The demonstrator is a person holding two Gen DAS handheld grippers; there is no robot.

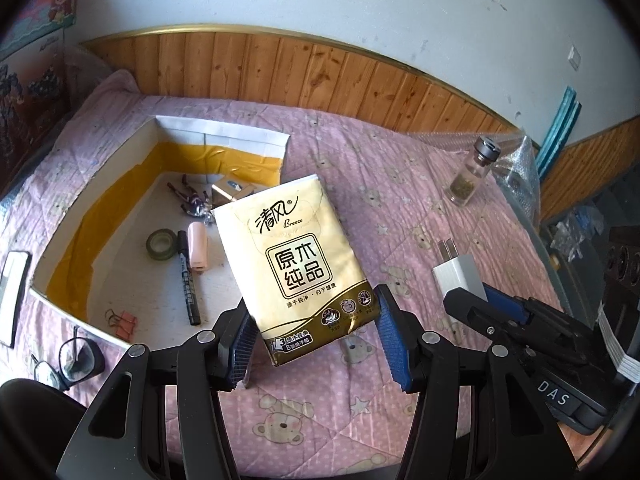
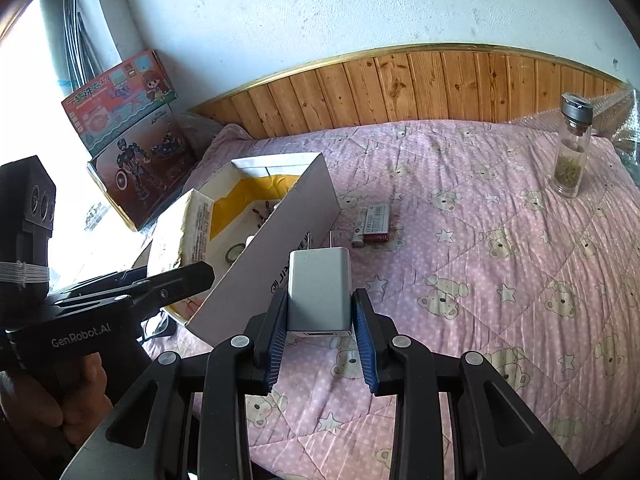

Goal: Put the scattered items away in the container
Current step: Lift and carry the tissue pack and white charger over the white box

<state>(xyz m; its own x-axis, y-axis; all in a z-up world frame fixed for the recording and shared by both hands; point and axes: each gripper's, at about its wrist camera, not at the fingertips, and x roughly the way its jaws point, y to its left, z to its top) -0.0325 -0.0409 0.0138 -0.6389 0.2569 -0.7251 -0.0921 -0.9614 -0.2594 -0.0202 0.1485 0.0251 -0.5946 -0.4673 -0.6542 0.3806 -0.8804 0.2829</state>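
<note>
- Cream-and-gold tissue pack (image 1: 298, 258) sits clamped by its lower end in the left gripper (image 1: 316, 332), its top tilting over the near wall of the white box (image 1: 224, 132), probably so it can drop straight in.
- Inside the box lie a tape roll (image 1: 161, 244), a marker (image 1: 188, 276) and a pink tube (image 1: 198, 251).
- White charger (image 2: 320, 288) is pinched by its sides in the right gripper (image 2: 320, 312), prongs forward, just beside the box.
- Batteries (image 2: 372, 226) and a glass bottle (image 2: 570, 148) remain on the pink quilt (image 2: 500, 280), the batteries beside the box, the bottle well away from it.
</note>
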